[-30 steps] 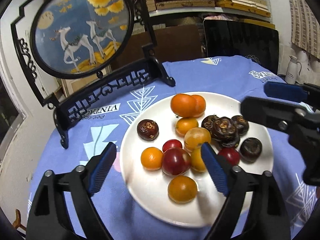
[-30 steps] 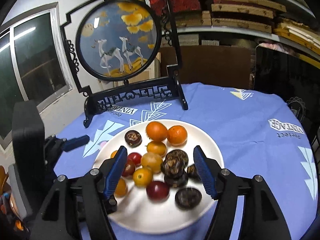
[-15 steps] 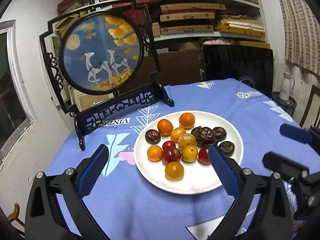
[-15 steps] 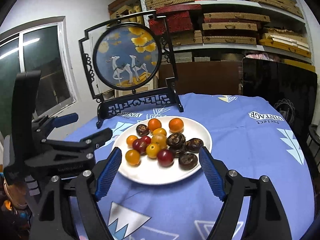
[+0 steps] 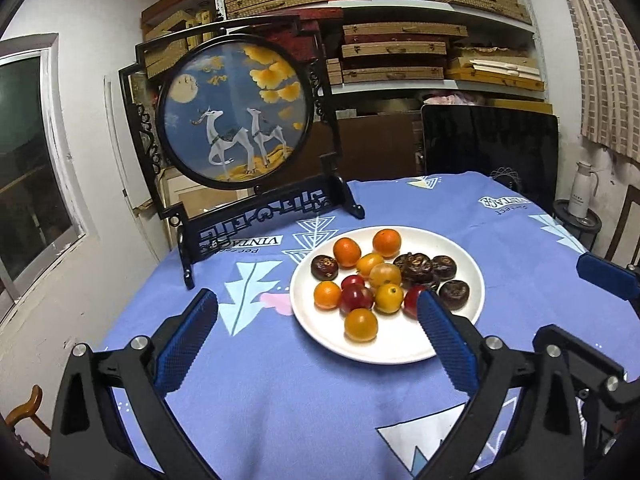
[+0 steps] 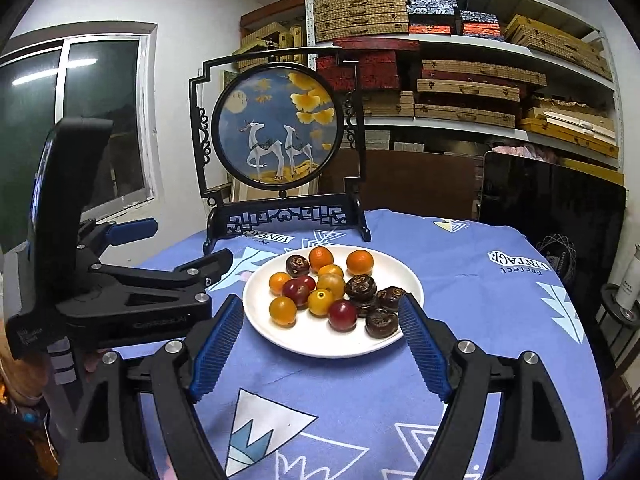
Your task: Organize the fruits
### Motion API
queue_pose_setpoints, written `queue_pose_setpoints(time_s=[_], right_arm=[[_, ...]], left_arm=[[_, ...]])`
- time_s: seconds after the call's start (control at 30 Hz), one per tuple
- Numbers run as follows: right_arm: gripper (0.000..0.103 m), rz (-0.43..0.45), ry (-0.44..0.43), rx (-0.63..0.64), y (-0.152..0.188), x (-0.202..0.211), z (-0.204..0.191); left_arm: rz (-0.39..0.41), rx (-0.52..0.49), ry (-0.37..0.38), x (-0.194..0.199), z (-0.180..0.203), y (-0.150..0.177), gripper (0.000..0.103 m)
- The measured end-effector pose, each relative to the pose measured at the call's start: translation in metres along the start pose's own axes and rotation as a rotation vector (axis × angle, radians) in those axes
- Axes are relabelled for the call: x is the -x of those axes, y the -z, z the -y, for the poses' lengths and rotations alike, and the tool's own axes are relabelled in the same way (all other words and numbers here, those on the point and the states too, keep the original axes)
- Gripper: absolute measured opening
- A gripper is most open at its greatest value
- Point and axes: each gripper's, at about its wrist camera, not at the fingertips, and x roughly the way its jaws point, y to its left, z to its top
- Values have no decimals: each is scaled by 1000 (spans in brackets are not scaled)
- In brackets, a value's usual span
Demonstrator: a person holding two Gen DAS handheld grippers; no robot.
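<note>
A white plate on the blue tablecloth holds several fruits: orange tangerines, yellow-orange small fruits, red plums and dark brown water chestnuts. My left gripper is open and empty, held back from the plate's near-left side. My right gripper is open and empty, in front of the plate. The right gripper also shows at the right edge of the left wrist view.
A black-framed round screen with painted deer stands at the back of the table. A dark panel and shelves of boxes lie behind. A white thermos stands at right.
Both grippers have pulled back and up from over the plate, so the plate looks smaller and farther. Both stay open and empty. The fruits have not moved.
</note>
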Motion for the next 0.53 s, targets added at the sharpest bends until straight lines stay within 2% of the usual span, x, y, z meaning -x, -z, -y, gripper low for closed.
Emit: queue_pose_setpoints(time_s=[0.53], right_arm=[[86,-7,0,-20,1,-6,-6]], left_arm=[[17,22,-12,1,-10,2,98]])
